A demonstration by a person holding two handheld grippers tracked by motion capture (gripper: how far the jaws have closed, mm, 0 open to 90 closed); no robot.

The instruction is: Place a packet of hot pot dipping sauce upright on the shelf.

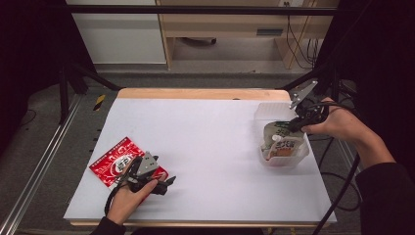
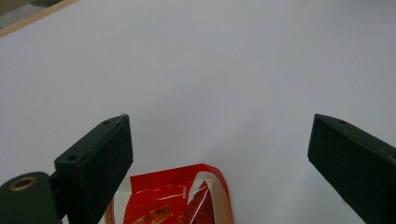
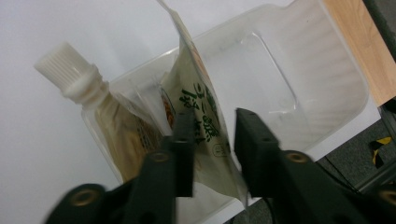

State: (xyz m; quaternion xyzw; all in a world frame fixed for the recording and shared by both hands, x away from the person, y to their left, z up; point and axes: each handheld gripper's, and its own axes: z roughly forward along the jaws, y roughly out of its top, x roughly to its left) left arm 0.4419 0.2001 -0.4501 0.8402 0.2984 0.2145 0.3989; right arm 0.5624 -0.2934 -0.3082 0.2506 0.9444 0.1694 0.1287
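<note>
A clear plastic tray [image 1: 266, 110] sits at the table's right edge. In it a pale pouch with green lettering [image 3: 196, 93] stands on edge, next to a spouted pouch with a white ribbed cap [image 3: 63, 67]. My right gripper [image 3: 214, 116] has one jaw on each side of the lettered pouch's lower edge, with a gap showing, so it is open. From above, that gripper [image 1: 293, 125] reaches into the tray over the pouches [image 1: 281, 139]. At the near left, my left gripper [image 1: 169, 183] rests wide open on the table, with a red snack packet [image 2: 177, 196] just behind its jaws [image 2: 219, 123].
The white table sheet [image 1: 210, 147] lies bare between the two hands. A wooden table edge [image 1: 195, 93] runs along the far side. Dark frame posts stand at both sides, and cables trail off the right edge.
</note>
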